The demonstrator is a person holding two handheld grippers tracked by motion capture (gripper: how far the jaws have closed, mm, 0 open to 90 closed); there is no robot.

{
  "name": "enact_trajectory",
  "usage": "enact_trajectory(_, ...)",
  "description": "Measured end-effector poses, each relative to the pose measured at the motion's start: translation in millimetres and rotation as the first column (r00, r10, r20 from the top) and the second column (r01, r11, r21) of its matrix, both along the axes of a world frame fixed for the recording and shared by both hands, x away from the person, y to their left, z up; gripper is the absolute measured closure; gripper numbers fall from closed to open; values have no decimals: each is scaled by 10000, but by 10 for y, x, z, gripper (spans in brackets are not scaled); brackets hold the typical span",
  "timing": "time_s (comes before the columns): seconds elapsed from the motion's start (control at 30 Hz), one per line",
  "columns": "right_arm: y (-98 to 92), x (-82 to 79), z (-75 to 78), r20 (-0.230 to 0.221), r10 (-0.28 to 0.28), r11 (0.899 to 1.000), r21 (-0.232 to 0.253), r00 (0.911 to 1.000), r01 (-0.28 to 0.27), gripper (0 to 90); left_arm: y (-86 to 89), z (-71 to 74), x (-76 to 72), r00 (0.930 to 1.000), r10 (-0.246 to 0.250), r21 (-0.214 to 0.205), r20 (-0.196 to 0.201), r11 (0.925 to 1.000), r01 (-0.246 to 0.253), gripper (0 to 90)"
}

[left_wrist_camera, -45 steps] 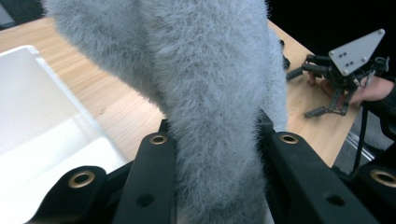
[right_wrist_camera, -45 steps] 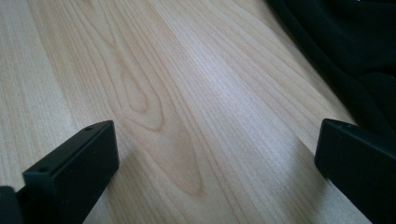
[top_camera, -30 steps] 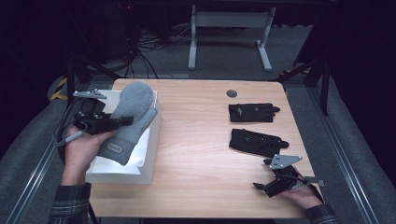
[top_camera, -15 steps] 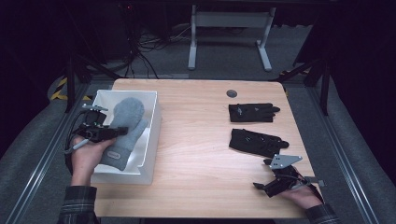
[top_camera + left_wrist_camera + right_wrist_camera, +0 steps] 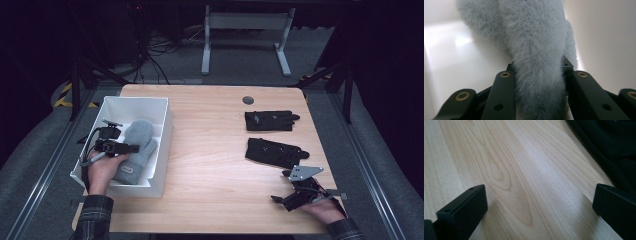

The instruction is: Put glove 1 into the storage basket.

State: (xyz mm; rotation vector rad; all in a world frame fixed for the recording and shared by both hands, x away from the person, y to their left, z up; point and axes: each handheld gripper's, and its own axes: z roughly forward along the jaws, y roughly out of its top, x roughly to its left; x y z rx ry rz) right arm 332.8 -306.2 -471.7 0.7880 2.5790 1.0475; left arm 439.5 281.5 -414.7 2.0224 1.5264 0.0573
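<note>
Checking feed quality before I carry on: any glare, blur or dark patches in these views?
High view: room around the table is very dark, tabletop evenly lit, slightly soft. Left gripper view: white bin wall glares and washes out; the grey mitten is sharp, the near claw arms soft. Right gripper view: pale sheen across the wood, black glove lost in shadow.
</note>
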Motion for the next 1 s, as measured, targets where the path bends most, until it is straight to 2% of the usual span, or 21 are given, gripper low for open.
enact_trajectory(0.07, 0, 0, 0, 1, -1, 10000, 0, 10000, 1, 0, 4, -32, 29, 9998, 121, 117, -140, 9999, -120, 625)
enact_trajectory(0.17, 0, 0, 0, 1, 0, 10000, 1, 10000, 0, 0, 5, -11, 37, 9998, 188, 388, -50, 9991, -186, 477)
enact_trajectory(0.23, 0, 0, 0, 3, 0, 10000, 2, 10000, 0, 0, -2, 22, 30, 9997, 82, 493, 227, 9987, -93, 397)
enact_trajectory(0.37, 0, 0, -1, 9, 4, 10000, 0, 10000, -4, 0, -35, 167, -14, 9949, 408, 817, 919, 9955, -483, 264)
enact_trajectory(0.47, 0, 0, 0, 2, -1, 10000, -1, 10000, 1, 0, -45, 292, -36, 9909, 362, 1015, 1295, 9936, -495, 234)
enact_trajectory(0.7, 1, 0, 0, -1, -8, 10000, 0, 10000, 8, 0, -162, 588, -137, 9808, -279, 757, 1928, 9970, 135, 177)
enact_trajectory(0.87, 1, 0, 0, 6, -13, 10000, -1, 10000, 13, 0, -328, 803, -213, 9671, -1007, 560, 2338, 9944, 900, 176)
enact_trajectory(1.0, 1, 0, 0, 6, -15, 10000, -2, 10000, 15, 0, -502, 968, -278, 9477, -1563, 443, 2783, 9877, 1499, 176)
